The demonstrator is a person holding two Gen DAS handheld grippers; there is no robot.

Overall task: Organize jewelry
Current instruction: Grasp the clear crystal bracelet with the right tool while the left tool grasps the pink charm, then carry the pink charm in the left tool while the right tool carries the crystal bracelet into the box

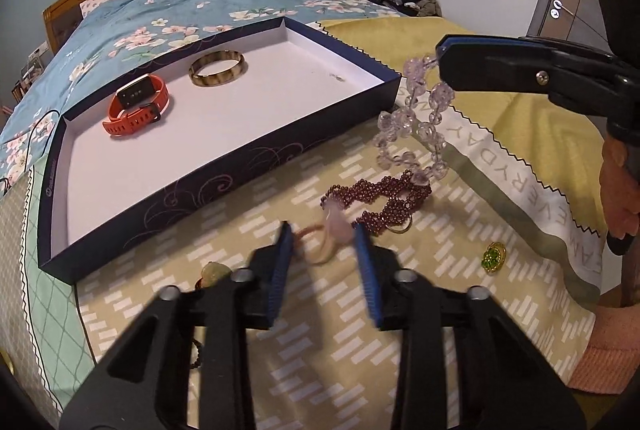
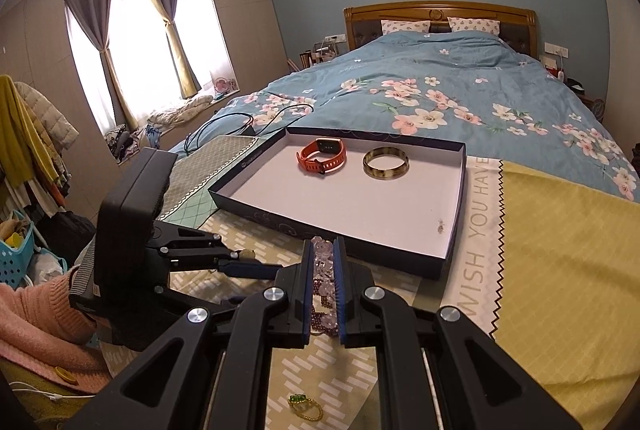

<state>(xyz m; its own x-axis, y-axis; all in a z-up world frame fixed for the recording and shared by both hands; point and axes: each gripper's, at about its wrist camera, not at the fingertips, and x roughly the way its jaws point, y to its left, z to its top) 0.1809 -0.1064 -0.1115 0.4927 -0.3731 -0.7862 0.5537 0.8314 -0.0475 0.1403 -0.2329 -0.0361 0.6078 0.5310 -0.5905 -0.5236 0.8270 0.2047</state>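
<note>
Above the bed (image 1: 168, 9), right gripper (image 1: 440, 63) clamps a clear faceted-bead bracelet (image 1: 416, 125), dangling at 3 o'clock of the box lid (image 1: 224, 165). Left gripper (image 1: 322, 242), jaws narrow, brackets a pale pink ring-shaped piece (image 1: 324, 254).

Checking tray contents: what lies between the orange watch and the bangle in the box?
Nothing: bare white floor separates the orange watch from the bangle, shown in both wrist views.

Glossy clear beads (image 1: 416, 125) (faceted), matt cardboard tray (image 1: 224, 165)
</note>
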